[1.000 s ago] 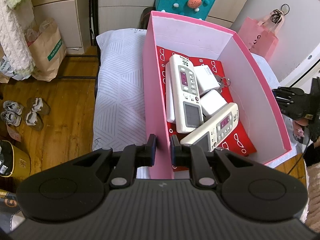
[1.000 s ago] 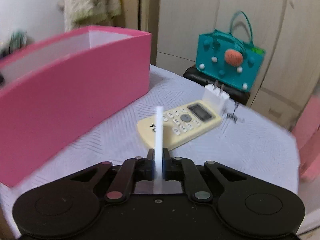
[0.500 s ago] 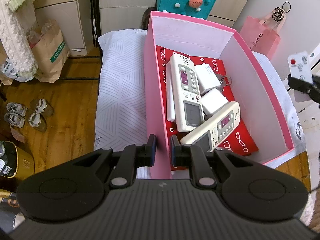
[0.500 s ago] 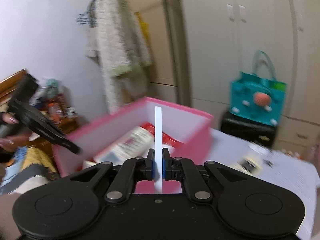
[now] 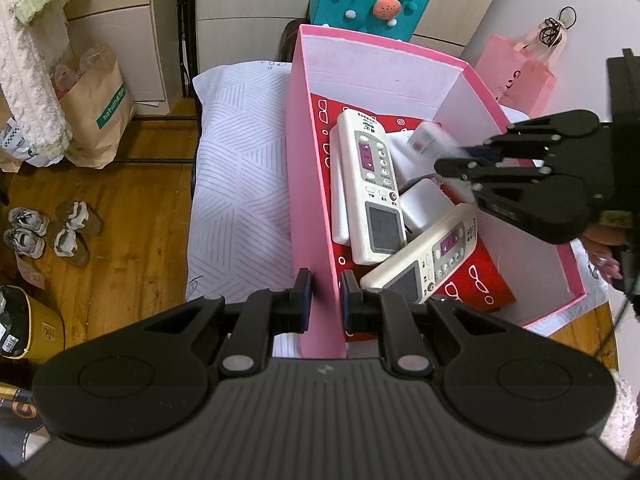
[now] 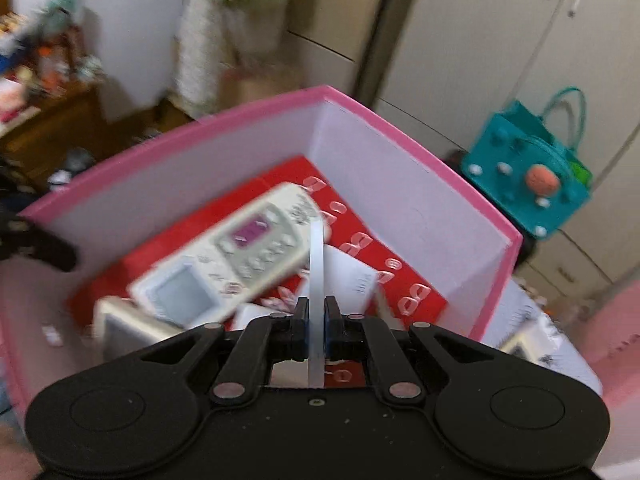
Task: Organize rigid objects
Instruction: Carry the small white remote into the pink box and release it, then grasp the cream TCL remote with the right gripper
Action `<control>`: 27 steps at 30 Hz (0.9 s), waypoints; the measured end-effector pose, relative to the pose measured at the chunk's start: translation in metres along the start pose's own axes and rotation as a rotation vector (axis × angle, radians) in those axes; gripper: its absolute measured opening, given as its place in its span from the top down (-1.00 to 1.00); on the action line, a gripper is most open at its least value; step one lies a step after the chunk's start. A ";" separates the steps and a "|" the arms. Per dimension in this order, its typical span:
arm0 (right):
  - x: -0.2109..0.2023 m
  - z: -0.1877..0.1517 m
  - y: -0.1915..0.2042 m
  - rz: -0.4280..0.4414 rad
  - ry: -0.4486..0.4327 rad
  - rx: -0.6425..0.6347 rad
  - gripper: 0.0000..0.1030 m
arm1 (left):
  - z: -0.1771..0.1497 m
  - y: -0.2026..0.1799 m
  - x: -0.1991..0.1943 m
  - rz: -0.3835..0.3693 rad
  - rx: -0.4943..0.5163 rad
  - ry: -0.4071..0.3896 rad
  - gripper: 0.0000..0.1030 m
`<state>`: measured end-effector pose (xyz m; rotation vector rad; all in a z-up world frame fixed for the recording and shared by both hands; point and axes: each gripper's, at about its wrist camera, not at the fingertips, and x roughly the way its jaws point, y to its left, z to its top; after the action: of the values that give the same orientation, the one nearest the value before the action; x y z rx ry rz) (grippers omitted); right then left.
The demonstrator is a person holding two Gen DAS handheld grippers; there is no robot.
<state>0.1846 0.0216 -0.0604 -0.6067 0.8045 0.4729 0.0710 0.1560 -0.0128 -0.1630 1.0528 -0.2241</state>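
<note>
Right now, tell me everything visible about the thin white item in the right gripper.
The thin white remote is a flat, hard-looking plastic slab, seen edge-on from the right wrist and blurred in the left wrist view, where a red spot shows near its far end. The right gripper is shut on its lower part, holding it above the open pink box, touching nothing else visible.

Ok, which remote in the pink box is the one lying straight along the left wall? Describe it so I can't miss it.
Look in the pink box with the red liner. Against its left wall lies a long white remote, purple display near the far end, grey screen at the near end. The other remote lies diagonally at its near end.
</note>
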 end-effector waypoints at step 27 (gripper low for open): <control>0.012 -0.110 -0.164 0.041 -0.028 0.633 -0.22 | 0.001 0.007 0.002 -0.030 0.010 -0.002 0.71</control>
<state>0.2333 -0.1694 -0.0775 0.0027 0.8834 0.2395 0.0733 0.1620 -0.0162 -0.1699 1.0481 -0.2566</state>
